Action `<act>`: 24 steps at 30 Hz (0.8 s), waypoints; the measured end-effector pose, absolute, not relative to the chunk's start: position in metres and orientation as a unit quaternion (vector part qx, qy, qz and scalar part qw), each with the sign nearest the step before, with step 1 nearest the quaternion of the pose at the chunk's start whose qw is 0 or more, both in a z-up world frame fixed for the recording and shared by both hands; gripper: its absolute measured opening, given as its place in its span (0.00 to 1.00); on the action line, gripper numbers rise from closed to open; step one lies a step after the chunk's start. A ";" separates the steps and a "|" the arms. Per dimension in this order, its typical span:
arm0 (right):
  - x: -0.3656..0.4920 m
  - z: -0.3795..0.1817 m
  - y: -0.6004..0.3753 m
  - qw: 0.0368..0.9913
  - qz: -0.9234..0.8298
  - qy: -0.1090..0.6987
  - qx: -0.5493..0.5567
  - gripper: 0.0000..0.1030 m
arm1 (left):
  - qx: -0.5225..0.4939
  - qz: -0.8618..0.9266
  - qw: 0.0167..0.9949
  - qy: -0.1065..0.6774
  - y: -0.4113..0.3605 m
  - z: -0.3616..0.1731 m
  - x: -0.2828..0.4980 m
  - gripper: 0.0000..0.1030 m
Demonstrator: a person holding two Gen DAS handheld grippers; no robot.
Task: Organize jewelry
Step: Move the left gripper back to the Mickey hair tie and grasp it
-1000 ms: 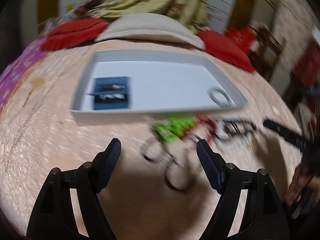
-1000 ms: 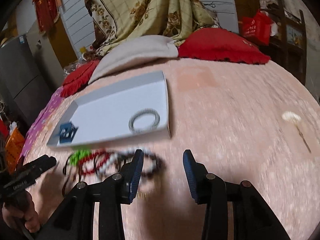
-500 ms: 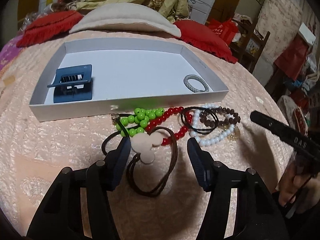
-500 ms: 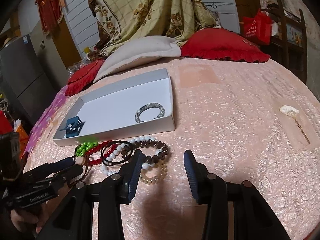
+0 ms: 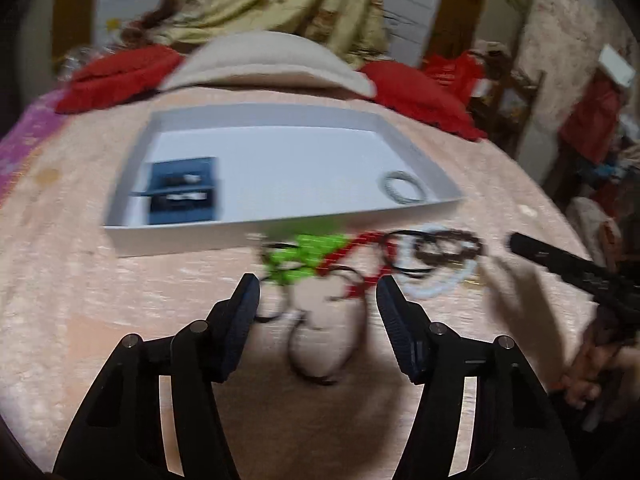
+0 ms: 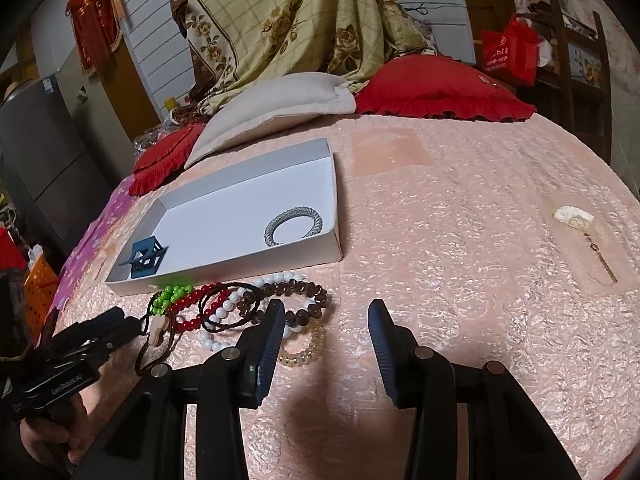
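Observation:
A white tray (image 5: 180,240) (image 6: 224,276) lies on the pink bedspread, holding a blue clip (image 5: 182,192) (image 6: 145,258) and a silver bracelet (image 5: 402,186) (image 6: 294,224). In front of it lies a pile of jewelry: green beads (image 5: 304,258) (image 6: 172,294), red beads (image 6: 192,318), white beads (image 6: 224,322), a brown bead bracelet (image 6: 296,300), a clear bead bracelet (image 6: 308,350) and a brown cord with a beige pendant (image 5: 320,320) (image 6: 158,332). My left gripper (image 5: 318,300) is open, its fingers either side of the pendant cord. My right gripper (image 6: 326,320) is open, beside the brown bracelet.
Red cushions (image 6: 440,88) and a beige pillow (image 6: 276,112) lie behind the tray. A white hairpin with a gold chain (image 6: 580,228) rests on the bedspread at the right. A patterned blanket (image 6: 296,20) hangs at the back.
My left gripper has opened wider and shifted over the pendant cord; its view is blurred by motion. My right gripper has opened wider and barely moved.

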State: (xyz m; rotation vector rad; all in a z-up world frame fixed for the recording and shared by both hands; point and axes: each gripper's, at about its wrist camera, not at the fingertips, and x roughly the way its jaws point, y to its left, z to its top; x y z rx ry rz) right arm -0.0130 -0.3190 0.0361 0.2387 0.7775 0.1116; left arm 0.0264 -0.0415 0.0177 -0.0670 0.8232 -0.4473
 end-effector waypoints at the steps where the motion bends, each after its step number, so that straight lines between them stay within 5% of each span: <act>1: -0.013 0.036 -0.317 0.917 0.055 0.378 0.114 0.40 | -0.030 -0.227 0.888 0.399 -0.046 0.017 0.026 0.59; 24: -0.015 0.036 -0.323 0.918 0.050 0.375 0.119 0.40 | -0.050 -0.229 0.878 0.417 -0.042 0.016 0.028 0.59</act>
